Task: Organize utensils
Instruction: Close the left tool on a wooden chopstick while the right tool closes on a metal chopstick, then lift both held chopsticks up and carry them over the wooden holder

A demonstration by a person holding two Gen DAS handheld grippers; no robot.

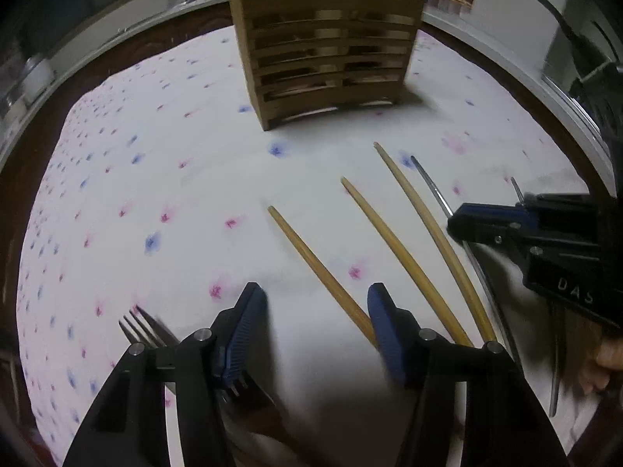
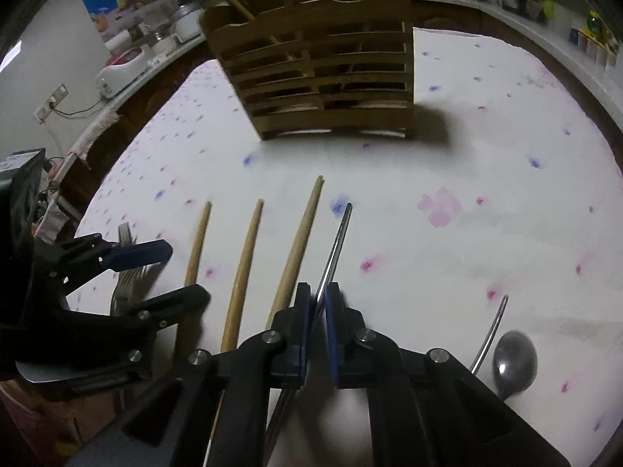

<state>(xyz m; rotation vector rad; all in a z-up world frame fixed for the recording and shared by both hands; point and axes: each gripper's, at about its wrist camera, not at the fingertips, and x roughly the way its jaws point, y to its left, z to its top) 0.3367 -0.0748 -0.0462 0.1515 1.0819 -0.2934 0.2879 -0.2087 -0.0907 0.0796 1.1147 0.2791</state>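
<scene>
Three wooden chopsticks lie side by side on the flowered cloth. My left gripper [image 1: 315,311] is open and low over the cloth. The leftmost chopstick [image 1: 311,260] runs between its fingers, close against the right one, with no pad pressing on it. A metal fork [image 1: 142,327] lies just left of that gripper. My right gripper [image 2: 319,307] is shut on a thin metal utensil handle [image 2: 338,241] that points away toward the caddy. The same gripper [image 1: 467,222] and the handle [image 1: 430,185] appear at the right of the left wrist view. The slatted wooden utensil caddy [image 2: 323,78] stands upright beyond them.
A metal spoon [image 2: 514,362] and a curved metal handle [image 2: 490,330] lie right of my right gripper. The white cloth [image 2: 467,155] ends at the table's dark wooden rim. A counter with a white appliance [image 2: 120,70] and jars runs behind. A hand [image 1: 607,362] shows at the right edge.
</scene>
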